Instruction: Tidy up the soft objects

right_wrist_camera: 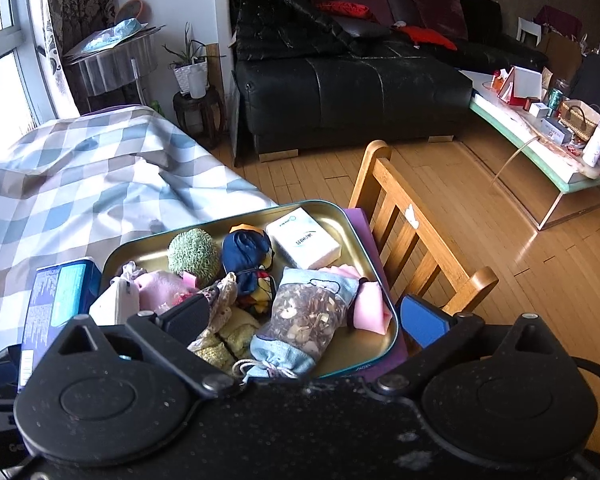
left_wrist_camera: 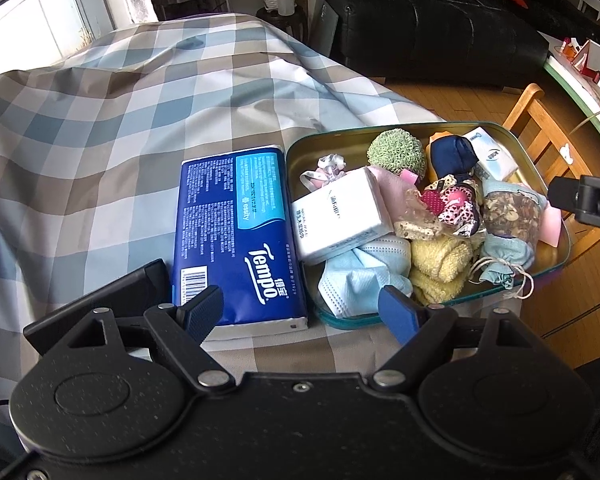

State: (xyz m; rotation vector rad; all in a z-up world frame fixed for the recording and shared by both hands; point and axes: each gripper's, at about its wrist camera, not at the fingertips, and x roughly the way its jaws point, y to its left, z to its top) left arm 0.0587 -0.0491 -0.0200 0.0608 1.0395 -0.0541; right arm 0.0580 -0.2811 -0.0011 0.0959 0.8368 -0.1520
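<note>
A metal tray [left_wrist_camera: 300,148] [right_wrist_camera: 348,220] holds several soft objects: a green ball [left_wrist_camera: 396,154] [right_wrist_camera: 194,256], white tissue packs [left_wrist_camera: 340,212] [right_wrist_camera: 304,238], a blue face mask [left_wrist_camera: 364,276], a yellow towel [left_wrist_camera: 440,264], a herb sachet [left_wrist_camera: 512,212] [right_wrist_camera: 308,312], a navy pouch [left_wrist_camera: 454,158] [right_wrist_camera: 246,250] and a pink sponge [right_wrist_camera: 370,306]. A blue Tempo tissue pack [left_wrist_camera: 236,236] [right_wrist_camera: 56,300] lies on the checked cloth left of the tray. My left gripper [left_wrist_camera: 300,312] is open and empty, above the tray's near left corner. My right gripper [right_wrist_camera: 304,316] is open and empty over the tray's near side.
A checked cloth [left_wrist_camera: 100,120] [right_wrist_camera: 80,180] covers the table. A wooden chair [right_wrist_camera: 412,232] [left_wrist_camera: 540,128] stands right of the tray. A black sofa [right_wrist_camera: 340,80], a plant stand [right_wrist_camera: 192,76] and a cluttered low table [right_wrist_camera: 540,140] stand beyond on the wooden floor.
</note>
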